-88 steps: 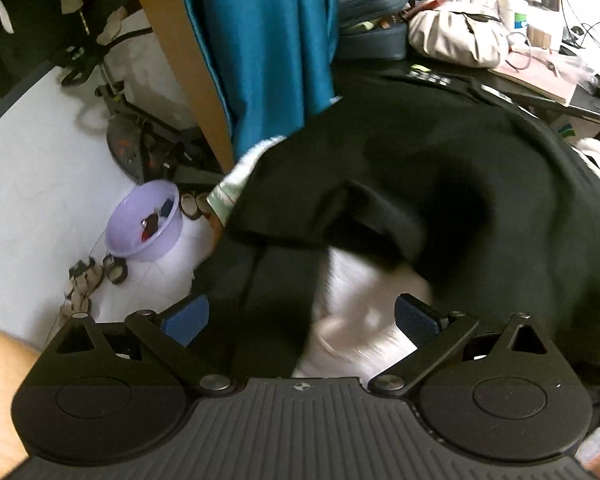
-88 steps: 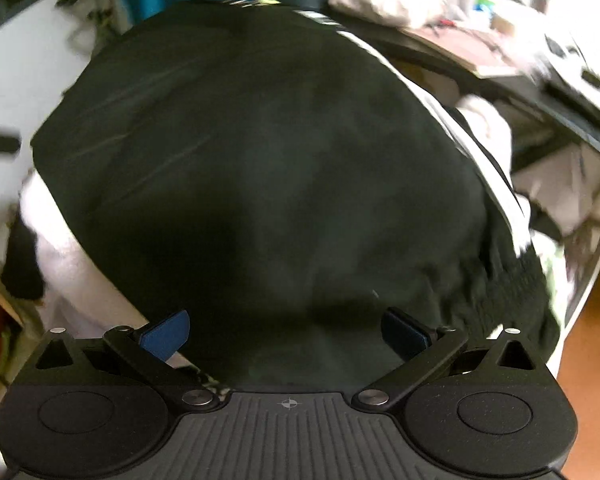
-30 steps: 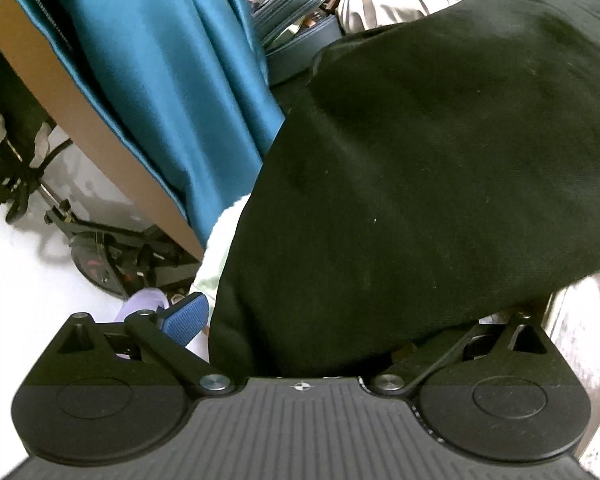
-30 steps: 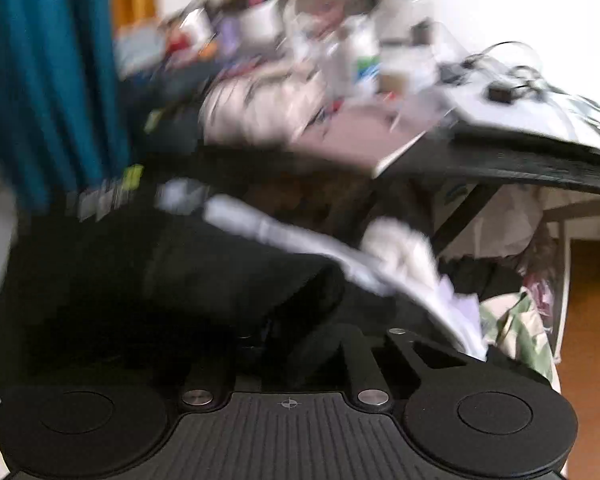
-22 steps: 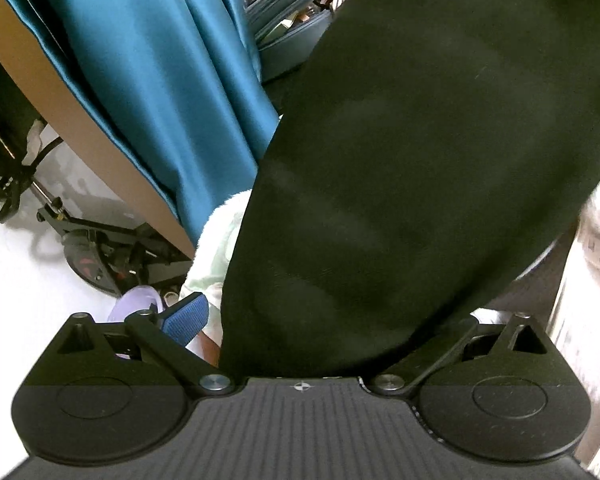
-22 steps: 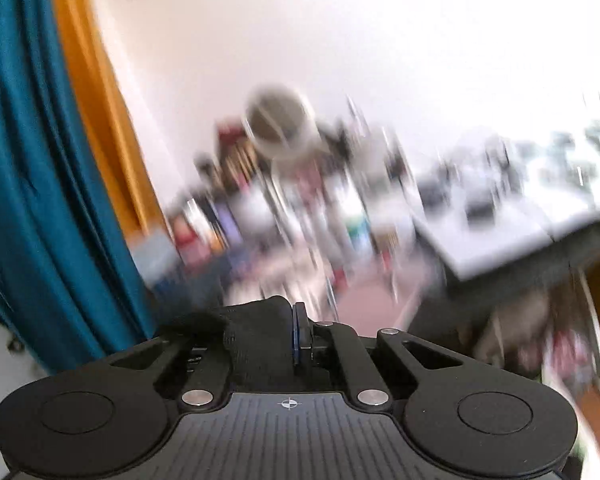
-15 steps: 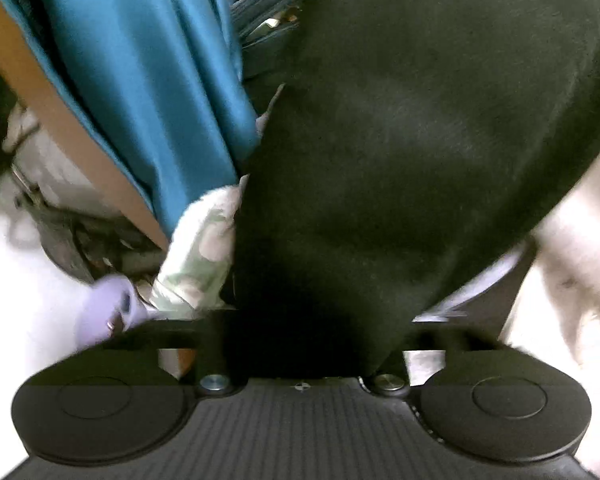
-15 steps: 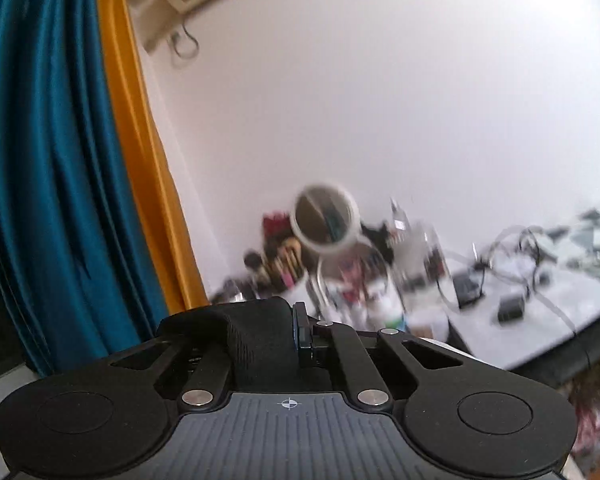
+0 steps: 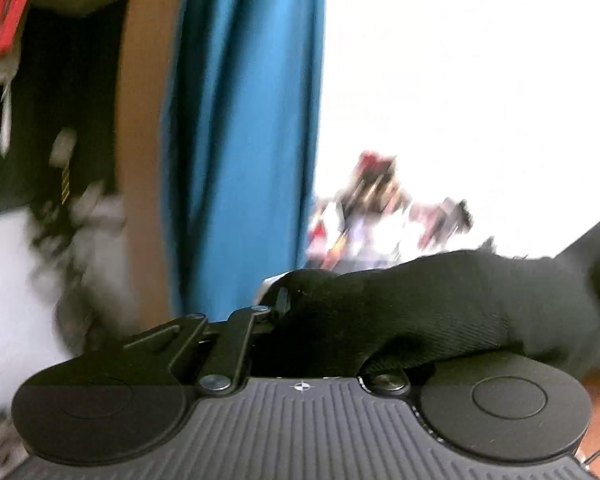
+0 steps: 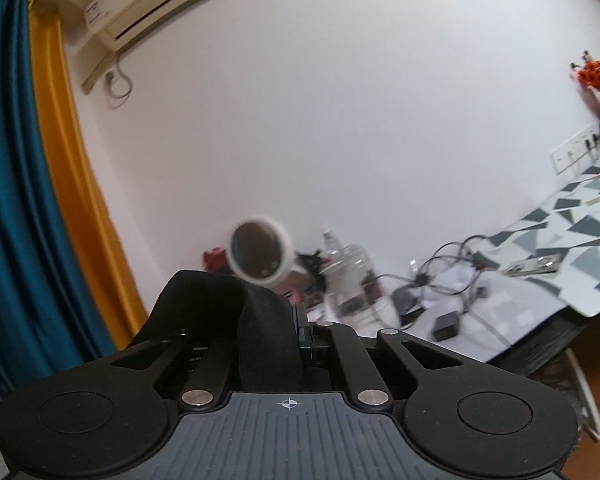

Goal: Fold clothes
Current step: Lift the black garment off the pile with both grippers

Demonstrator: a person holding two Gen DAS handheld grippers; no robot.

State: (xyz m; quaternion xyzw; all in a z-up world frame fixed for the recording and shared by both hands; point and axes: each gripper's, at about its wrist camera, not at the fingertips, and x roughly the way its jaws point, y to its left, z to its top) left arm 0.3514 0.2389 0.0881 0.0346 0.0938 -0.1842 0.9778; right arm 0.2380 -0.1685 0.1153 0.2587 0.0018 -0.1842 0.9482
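left gripper (image 9: 288,300): my jaws are closing on a fold of the black garment (image 9: 439,304), which trails off right.
right gripper (image 10: 296,328): clamped tight on another bunch of it.
risk: I'd guess thin bites could slip, or the hanging cloth snags desk (image 10: 539,280) clutter.

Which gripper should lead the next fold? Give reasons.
Right. The right gripper is shut on a narrow edge of the black garment; the left gripper has jaws closing on a thick bunch.
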